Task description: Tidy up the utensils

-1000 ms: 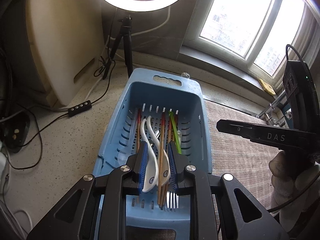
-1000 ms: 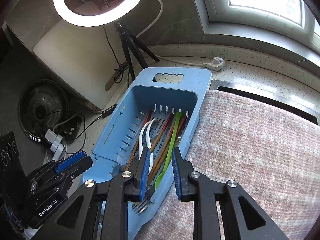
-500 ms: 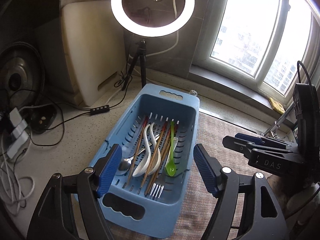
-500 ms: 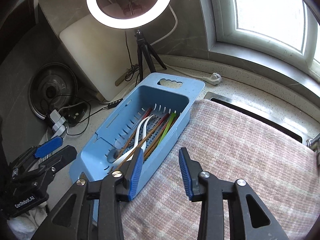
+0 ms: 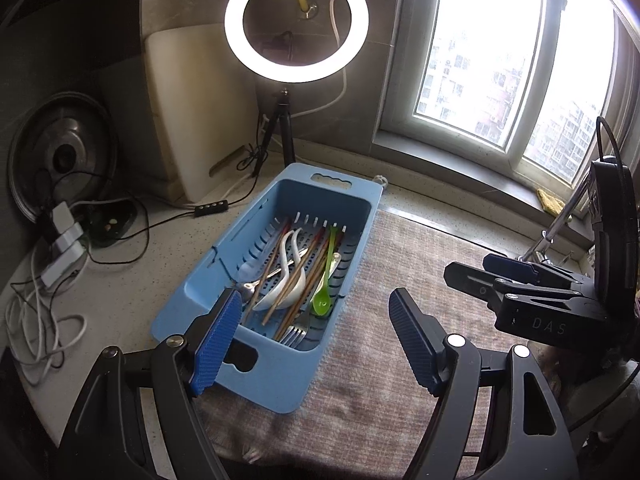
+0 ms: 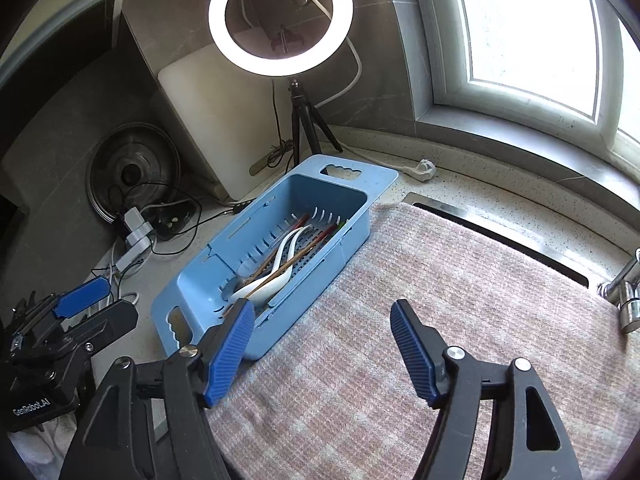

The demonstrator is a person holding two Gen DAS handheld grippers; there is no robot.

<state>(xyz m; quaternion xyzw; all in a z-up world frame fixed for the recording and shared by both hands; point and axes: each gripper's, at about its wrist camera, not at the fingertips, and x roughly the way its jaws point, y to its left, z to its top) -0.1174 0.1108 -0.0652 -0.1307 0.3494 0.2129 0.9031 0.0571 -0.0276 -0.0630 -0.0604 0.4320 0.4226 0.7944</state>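
Both the left gripper (image 5: 316, 340) and the right gripper (image 6: 322, 348) were held with jaws spread wide and empty, above the pink checked cloth (image 6: 460, 320) on the speckled stone tabletop (image 5: 132, 280). The utensils lay lengthwise in the slotted light-blue plastic basket (image 5: 360, 204): white ceramic spoons (image 5: 286, 276), brown wooden chopsticks (image 5: 298, 280), a lime-green plastic spoon (image 5: 325, 280), a steel fork (image 5: 294, 334). If more sorting was intended, one piece would best be gripped across its handle, clear of its neighbours.

The checked towel (image 6: 460, 320) just right of the blue basket (image 5: 224, 280) lies bare. Left of the basket, tangled cables (image 5: 60, 280) crowd the counter; behind it stands a ring light tripod (image 5: 280, 136), seemingly close.
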